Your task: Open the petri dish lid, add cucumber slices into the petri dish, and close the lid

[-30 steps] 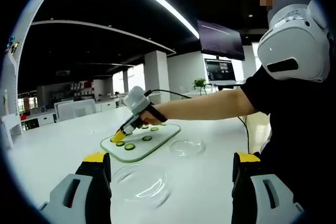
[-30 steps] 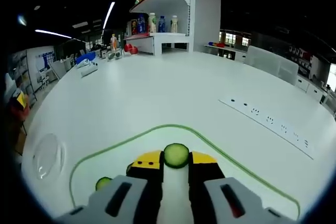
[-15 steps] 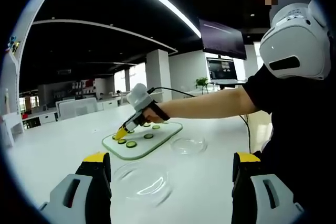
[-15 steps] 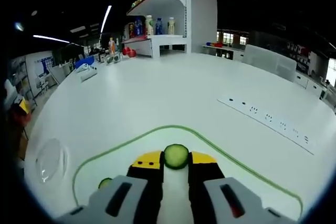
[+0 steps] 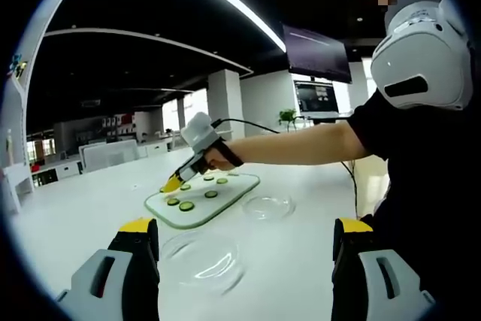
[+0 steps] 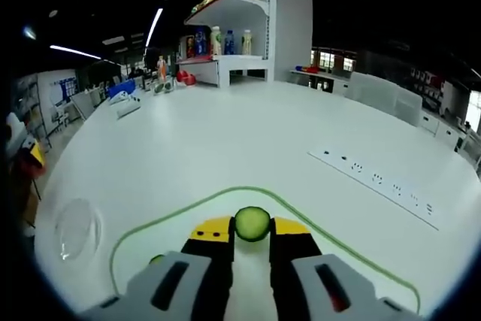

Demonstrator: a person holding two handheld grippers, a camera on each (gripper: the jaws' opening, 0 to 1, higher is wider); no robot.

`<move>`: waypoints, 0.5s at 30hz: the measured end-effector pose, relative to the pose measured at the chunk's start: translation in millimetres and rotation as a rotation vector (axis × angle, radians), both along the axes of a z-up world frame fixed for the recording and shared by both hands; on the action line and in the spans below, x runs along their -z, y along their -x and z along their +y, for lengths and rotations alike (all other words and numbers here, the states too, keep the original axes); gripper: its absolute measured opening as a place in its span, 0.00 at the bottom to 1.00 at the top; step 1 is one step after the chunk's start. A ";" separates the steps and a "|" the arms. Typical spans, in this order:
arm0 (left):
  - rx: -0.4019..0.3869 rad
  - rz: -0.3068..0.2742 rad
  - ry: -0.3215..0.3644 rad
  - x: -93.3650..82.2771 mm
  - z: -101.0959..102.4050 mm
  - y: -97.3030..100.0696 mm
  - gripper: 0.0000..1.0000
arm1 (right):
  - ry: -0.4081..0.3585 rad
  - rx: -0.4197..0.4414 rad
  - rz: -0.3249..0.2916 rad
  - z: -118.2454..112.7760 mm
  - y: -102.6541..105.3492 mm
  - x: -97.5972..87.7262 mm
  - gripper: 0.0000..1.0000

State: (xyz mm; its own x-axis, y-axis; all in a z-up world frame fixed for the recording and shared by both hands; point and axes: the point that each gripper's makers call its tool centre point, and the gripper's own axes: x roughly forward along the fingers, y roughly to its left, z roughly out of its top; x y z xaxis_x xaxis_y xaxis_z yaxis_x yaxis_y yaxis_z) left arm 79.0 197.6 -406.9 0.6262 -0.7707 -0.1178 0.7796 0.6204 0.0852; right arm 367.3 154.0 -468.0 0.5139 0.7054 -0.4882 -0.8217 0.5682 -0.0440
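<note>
Right gripper view: right gripper [image 6: 252, 232] fingers pinch round green cucumber slice [image 6: 252, 224], now lifted off white green-edged cutting board [image 6: 338, 257]; left gripper [image 5: 244, 240] fingers wide open, empty.

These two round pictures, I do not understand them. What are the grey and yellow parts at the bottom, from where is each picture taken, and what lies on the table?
A person holds a hand tool with two jaws, a gripper, in each hand. A fisheye camera rides on each one, so each picture looks out along its own jaws. In the left gripper view, the left gripper stands open above a clear petri dish lid. Farther off are the open petri dish and a cutting board with cucumber slices on a white table. The person's arm reaches over the board with the right gripper. In the right gripper view, that gripper is shut on one cucumber slice, just above the board.
</note>
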 end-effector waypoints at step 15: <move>0.015 -0.001 -0.020 2.1 -9.5 2.1 0.95 | -0.018 -0.006 -0.018 -26.9 23.7 -14.2 0.15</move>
